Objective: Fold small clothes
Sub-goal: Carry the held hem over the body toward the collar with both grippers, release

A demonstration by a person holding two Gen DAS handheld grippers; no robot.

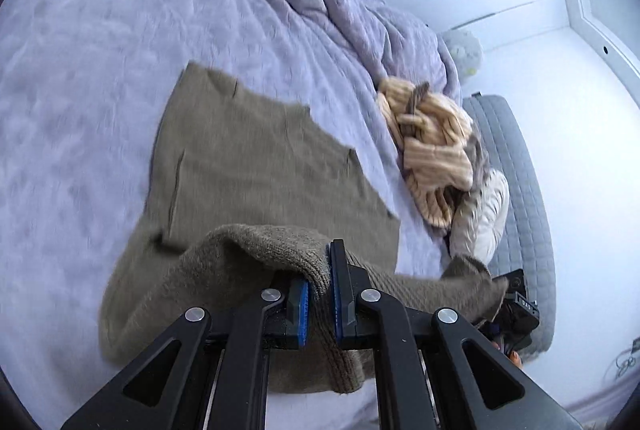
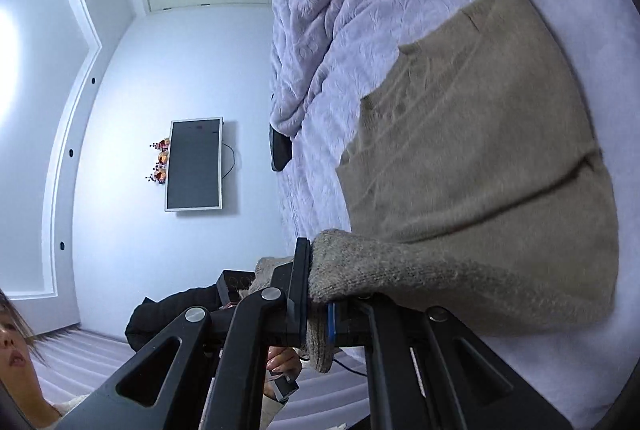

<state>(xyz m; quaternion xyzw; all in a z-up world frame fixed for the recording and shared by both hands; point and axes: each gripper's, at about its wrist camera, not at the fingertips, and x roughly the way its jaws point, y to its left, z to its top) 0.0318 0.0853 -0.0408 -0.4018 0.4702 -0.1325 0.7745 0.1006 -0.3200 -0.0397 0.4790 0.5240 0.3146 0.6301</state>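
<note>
While the lavender bed (image 1: 80, 78) carries everything, your olive-brown sweater (image 1: 248, 166) lies spread ahead of both tools, its long axis running away from you. Beside it waits a heap of cream knitwear (image 1: 428, 146). Your left hand-held gripper (image 1: 319, 294) and right hand-held gripper (image 2: 318, 294) are each clamped on the sweater's raised near edge, equally close.

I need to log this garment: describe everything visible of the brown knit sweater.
The brown knit sweater is a fuzzy, taupe garment with a ribbed edge. Most of it lies flat on the lilac blanket; its near edge is lifted, pinched by the left gripper and the right gripper.
</note>
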